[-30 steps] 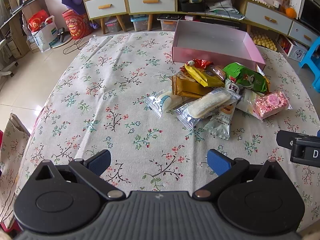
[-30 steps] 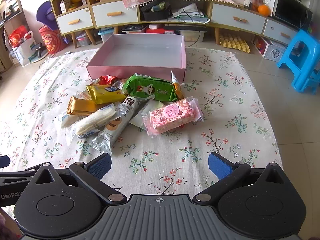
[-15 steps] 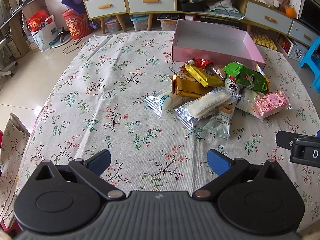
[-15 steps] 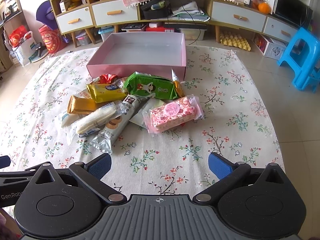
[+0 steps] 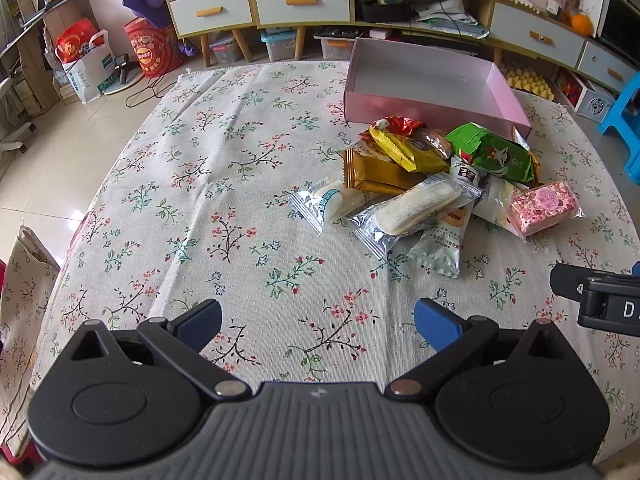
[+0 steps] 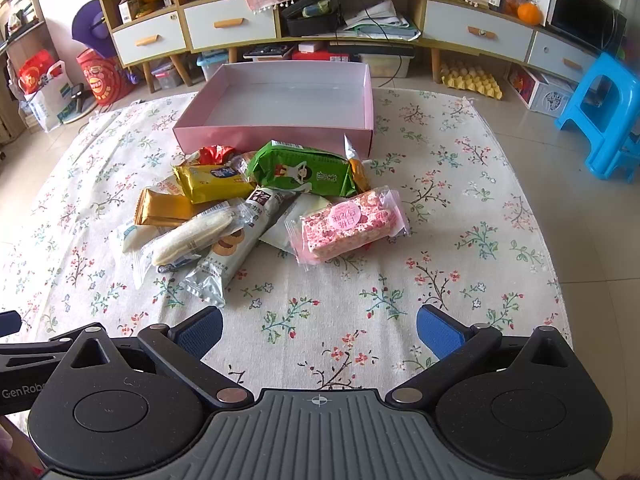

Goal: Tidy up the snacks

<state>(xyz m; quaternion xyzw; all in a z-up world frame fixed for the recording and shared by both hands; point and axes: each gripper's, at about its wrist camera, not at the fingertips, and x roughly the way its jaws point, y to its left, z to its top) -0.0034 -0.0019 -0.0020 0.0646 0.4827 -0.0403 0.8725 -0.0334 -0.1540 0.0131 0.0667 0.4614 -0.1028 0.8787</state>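
A pile of several wrapped snacks lies on the floral tablecloth just in front of an empty pink box. In the pile are a green pack, a pink nougat pack, a yellow pack, a gold pack and a clear-wrapped white bar. My left gripper hovers open near the table's front, left of the pile. My right gripper is open too, short of the pink pack. Both are empty.
The tablecloth is bare on the left half. Behind the table runs a low cabinet with drawers. A blue stool stands on the floor at right, red bags at left. The other gripper's body shows at the right edge.
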